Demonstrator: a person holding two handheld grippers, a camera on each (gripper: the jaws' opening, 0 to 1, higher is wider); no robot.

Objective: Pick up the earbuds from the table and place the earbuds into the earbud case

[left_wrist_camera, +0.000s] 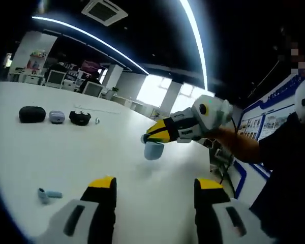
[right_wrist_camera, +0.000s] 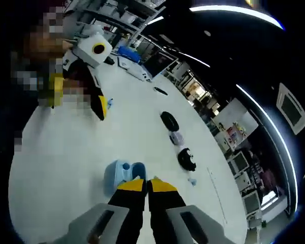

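A pale blue, rounded plastic earbud case hangs above the white worktop in the left gripper view, pinched at its top between the yellow-tipped jaws of the right hand-held gripper, which enters from the right. In the right gripper view the same case lies open just beyond the clenched jaw tips of that hand-held gripper, its two hollows showing; whether an earbud sits inside cannot be told. A small pale blue earbud lies on the worktop at near left, beside the left hand-held gripper, whose jaws stand wide apart and grasp nothing. At far left sits a row: a black oval pouch, a grey-blue closed case, a black open case and a tiny pale piece. Nothing stands between the earbud and the jaws. A person's dark sleeve fills the right edge.
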